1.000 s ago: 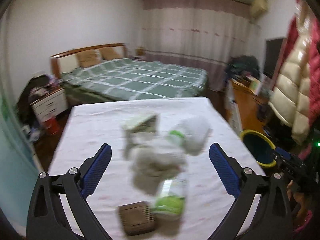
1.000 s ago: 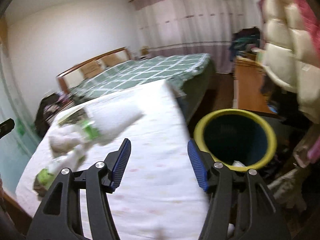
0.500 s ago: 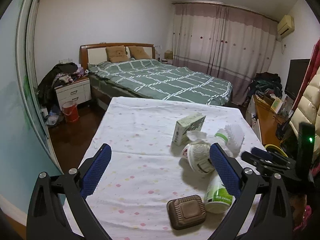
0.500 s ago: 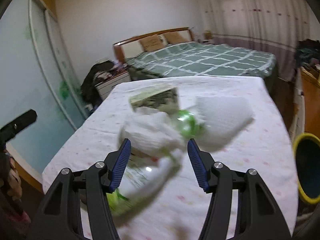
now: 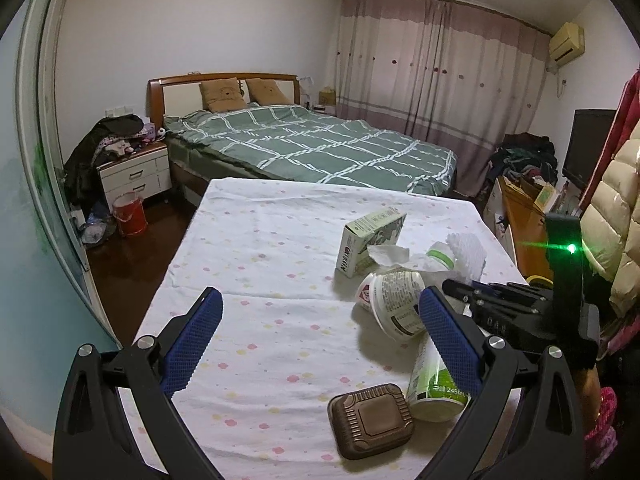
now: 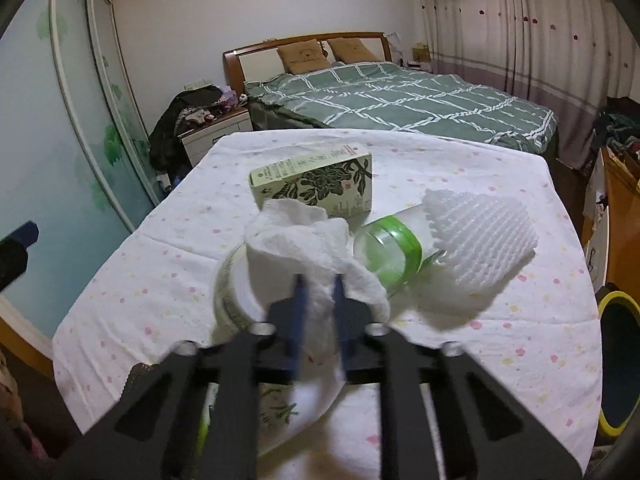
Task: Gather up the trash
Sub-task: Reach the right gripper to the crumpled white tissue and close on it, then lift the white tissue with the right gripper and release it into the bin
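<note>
Right wrist: right gripper (image 6: 318, 300) pinches crumpled tissue (image 6: 304, 240), frame centre; lift straight, w/o snagging yogurt cup (image 6: 234, 280). Left gripper (image 5: 320, 320) wide apart.

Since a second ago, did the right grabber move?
Yes. The right gripper swung left, away from the yellow-rimmed bin toward the table's trash, and closed on the crumpled tissue.

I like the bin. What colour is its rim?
Yellow. The trash bin rim shows best in the right wrist view, beside the table.
</note>
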A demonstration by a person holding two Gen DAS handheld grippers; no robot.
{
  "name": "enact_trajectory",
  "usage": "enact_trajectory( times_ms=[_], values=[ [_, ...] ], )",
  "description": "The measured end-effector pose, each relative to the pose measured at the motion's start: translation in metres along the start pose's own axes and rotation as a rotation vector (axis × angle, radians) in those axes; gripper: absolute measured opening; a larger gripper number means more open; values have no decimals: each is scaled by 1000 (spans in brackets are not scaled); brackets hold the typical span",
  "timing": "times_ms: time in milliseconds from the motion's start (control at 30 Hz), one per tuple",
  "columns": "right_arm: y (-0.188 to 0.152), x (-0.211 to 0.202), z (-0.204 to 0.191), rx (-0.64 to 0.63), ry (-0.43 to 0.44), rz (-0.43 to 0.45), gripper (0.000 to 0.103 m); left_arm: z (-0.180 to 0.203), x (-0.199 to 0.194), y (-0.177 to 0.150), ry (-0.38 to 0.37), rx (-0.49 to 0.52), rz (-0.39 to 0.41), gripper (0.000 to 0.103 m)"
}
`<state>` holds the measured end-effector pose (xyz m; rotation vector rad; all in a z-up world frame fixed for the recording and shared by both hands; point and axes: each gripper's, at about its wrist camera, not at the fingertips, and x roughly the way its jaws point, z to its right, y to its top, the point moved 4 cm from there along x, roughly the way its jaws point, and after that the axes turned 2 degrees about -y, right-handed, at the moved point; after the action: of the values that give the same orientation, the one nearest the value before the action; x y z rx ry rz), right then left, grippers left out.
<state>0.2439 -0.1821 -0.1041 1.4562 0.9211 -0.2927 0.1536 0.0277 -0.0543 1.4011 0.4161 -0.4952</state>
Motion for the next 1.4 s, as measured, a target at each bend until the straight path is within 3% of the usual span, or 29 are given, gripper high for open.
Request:
enact_trajectory(
  times_ms=[433, 800, 900, 933, 1033, 1267, 1333, 1367, 1400],
  values=[
    [66, -51, 15, 50, 66, 154, 3, 8, 13, -4, -14, 11, -19, 97],
    [108, -131, 52, 89, 27, 322, 2, 27, 18, -7, -36, 42, -34, 97],
    [104, -129, 52, 74, 65, 280, 2, 31, 20, -7, -45, 48, -35, 97],
    [97, -123, 52, 72, 71, 262, 5, 33, 20, -6, -48, 48, -34, 97],
    [70, -91, 49, 53, 21, 190, 50, 34, 20, -7, -49, 51, -37, 97],
    [30, -11, 50, 72, -3, 15, 60, 32, 20, -7, -46, 45, -35, 97],
    [27, 4, 50, 87, 10, -14, 54, 32, 20, -7, -46, 45, -35, 97],
    [25, 8, 51, 90, 11, -23, 25, 32, 21, -7, -46, 44, -36, 97],
    [25, 13, 51, 89, 14, -42, 2, 32, 21, -7, -47, 43, -37, 97]
  ],
)
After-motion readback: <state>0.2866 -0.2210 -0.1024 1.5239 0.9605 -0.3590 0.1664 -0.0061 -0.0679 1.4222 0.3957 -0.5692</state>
